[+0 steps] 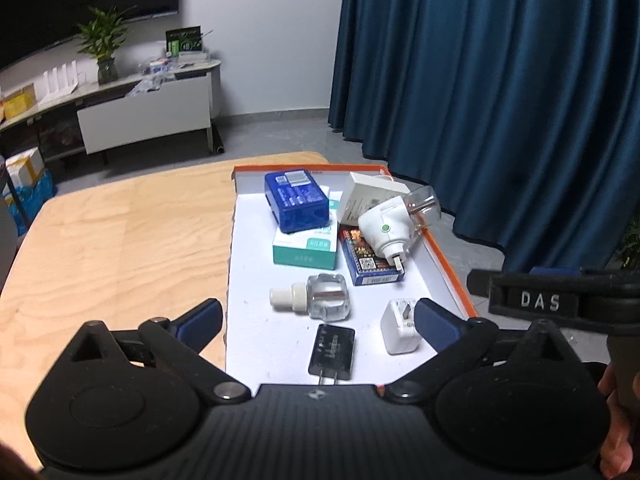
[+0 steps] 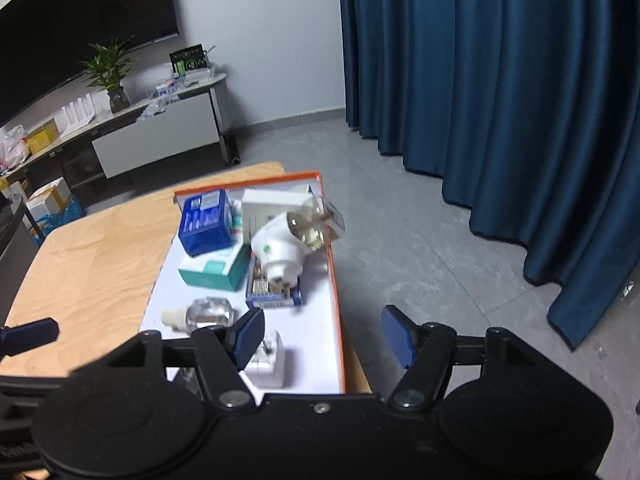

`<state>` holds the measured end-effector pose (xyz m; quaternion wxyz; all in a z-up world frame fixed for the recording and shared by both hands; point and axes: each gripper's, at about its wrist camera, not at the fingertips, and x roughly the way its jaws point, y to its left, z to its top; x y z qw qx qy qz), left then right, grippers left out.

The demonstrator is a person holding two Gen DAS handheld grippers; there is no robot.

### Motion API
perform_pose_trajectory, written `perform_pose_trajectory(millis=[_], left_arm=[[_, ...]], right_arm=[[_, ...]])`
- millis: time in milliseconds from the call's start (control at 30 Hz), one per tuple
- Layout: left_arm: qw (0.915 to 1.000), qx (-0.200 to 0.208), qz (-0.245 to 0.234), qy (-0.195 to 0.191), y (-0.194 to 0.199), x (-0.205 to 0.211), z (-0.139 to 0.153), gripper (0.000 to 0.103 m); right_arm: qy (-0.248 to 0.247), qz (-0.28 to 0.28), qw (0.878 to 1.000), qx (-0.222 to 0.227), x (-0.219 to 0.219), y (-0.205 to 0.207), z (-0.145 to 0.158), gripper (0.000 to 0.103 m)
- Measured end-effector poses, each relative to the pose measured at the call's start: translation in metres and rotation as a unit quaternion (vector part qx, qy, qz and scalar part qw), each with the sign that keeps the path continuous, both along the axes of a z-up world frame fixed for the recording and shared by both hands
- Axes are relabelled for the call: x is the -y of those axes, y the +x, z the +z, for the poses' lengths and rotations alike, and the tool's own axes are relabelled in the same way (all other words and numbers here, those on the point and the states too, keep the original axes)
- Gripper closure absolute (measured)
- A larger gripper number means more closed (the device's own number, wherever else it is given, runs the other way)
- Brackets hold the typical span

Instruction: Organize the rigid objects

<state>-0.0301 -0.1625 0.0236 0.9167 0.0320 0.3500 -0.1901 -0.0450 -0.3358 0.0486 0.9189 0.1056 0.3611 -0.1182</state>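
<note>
An orange-rimmed white tray (image 1: 448, 264) on the wooden table holds a blue box (image 1: 296, 200), a teal box (image 1: 304, 250), a card pack (image 1: 370, 264), a white plug-in vaporizer (image 1: 386, 228), a clear refill bottle (image 1: 320, 296), a black charger (image 1: 332, 350) and a white charger (image 1: 398, 330). My left gripper (image 1: 318, 320) hangs open over the tray's near end, nothing between its fingers. In the right wrist view my right gripper (image 2: 324, 334) stands open at the tray's near right corner (image 2: 340, 344), its left finger (image 2: 248, 334) above the white charger (image 2: 268, 360).
The wooden table (image 1: 120, 240) stretches left of the tray. Blue curtains (image 1: 500, 100) hang to the right over grey floor (image 2: 420, 248). A low cabinet (image 1: 140, 120) with a plant (image 1: 104, 48) and boxes stands by the far wall. The right gripper's body (image 1: 560, 300) shows at the left view's right edge.
</note>
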Motion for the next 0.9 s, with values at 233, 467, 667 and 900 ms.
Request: perform_pose_trajectory(millis=[233,467,667,900], left_arm=[[0.9992,-0.016,0.02,0.029,0.0,0.002,-0.004,0.0],[0.999,-0.012,0.026,0.034,-0.001,0.001,-0.004,0.0],[0.9986,-0.019,0.028,0.04,0.001,0.003,-0.007,0.0],[0.9988,-0.017,0.028,0.038,0.004,0.002,-0.007,0.0]], right_arm=[[0.002,0.009,1.0,-0.01,-0.004,-0.007,-0.006,0.025],[0.003,0.015,1.0,-0.013,-0.005,-0.006,-0.008,0.025],[0.001,0.017,1.0,-0.019,-0.007,-0.004,-0.01,0.025],[-0.001,0.018,1.0,-0.023,-0.007,-0.002,-0.012,0.025]])
